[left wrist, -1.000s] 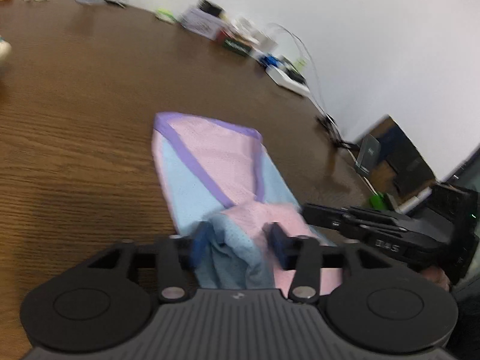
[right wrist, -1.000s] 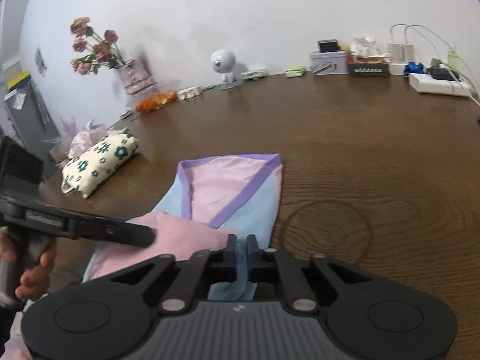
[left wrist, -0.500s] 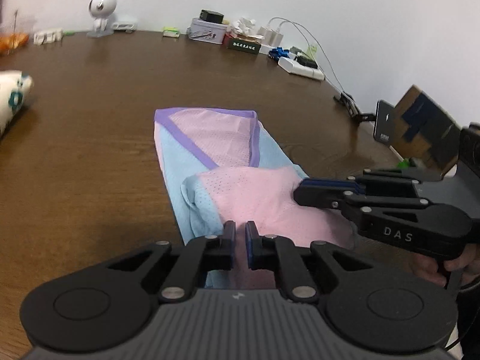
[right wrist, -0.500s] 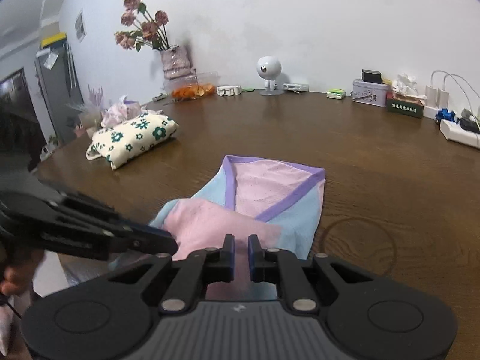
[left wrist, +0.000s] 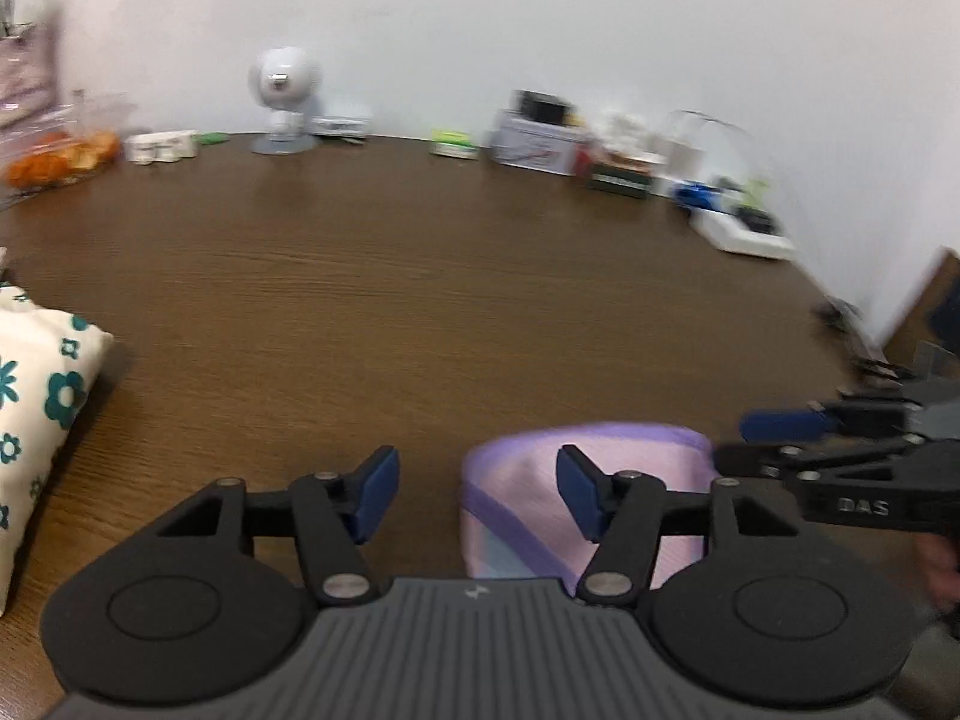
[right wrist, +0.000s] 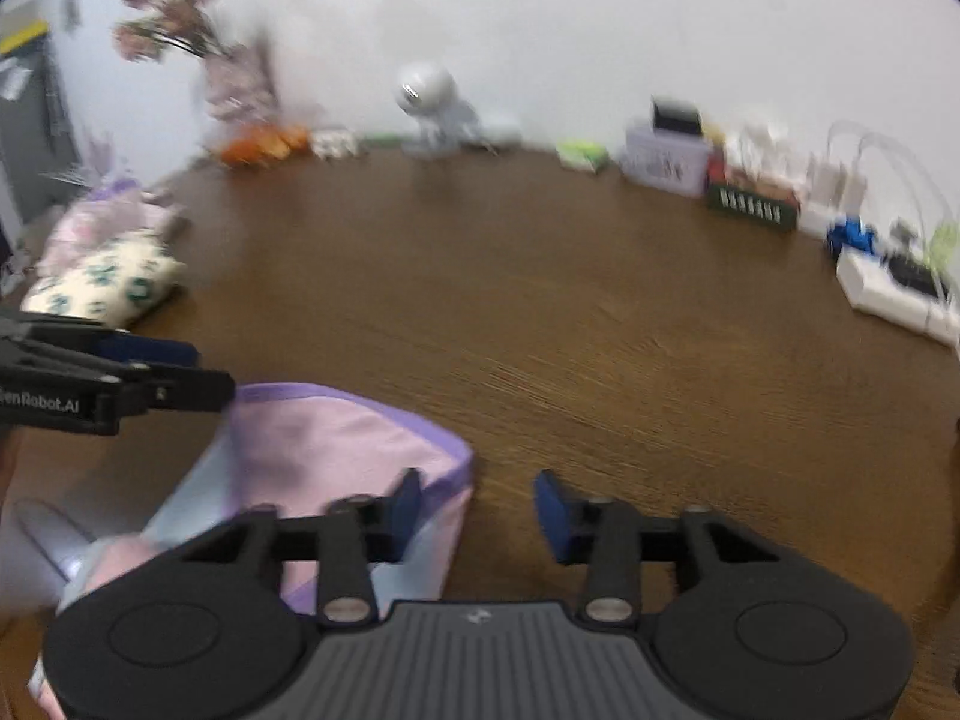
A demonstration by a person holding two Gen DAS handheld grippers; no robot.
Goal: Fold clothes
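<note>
Pink and blue cloth with a purple edge lies folded on the brown wooden table [left wrist: 420,276]. It is the garment [left wrist: 528,492], and it sits close to me at the near side of the table.

My left gripper [left wrist: 477,495] is opening its jaws. The blue pads stand apart and nothing is pinched between them. One pad is over bare wood and the other is over the pink cloth, but they do not squeeze it.

My right gripper [right wrist: 477,510] is opening its jaws too. Its pads are apart, with only brown wood in the gap. The garment [right wrist: 336,450] lies under its left finger and off to the left side.

From each camera I can see my other gripper poking in from the side, close by the cloth.

Over on the left lies a white pillow with green flowers [left wrist: 36,396]. At the far edge of the table, by the white wall, stand a little round white camera [left wrist: 282,96], some small boxes [left wrist: 534,141] and a white power strip [right wrist: 888,288]. Pink flowers [right wrist: 174,18] stand in the far left corner. Everything looks a bit blurry.
</note>
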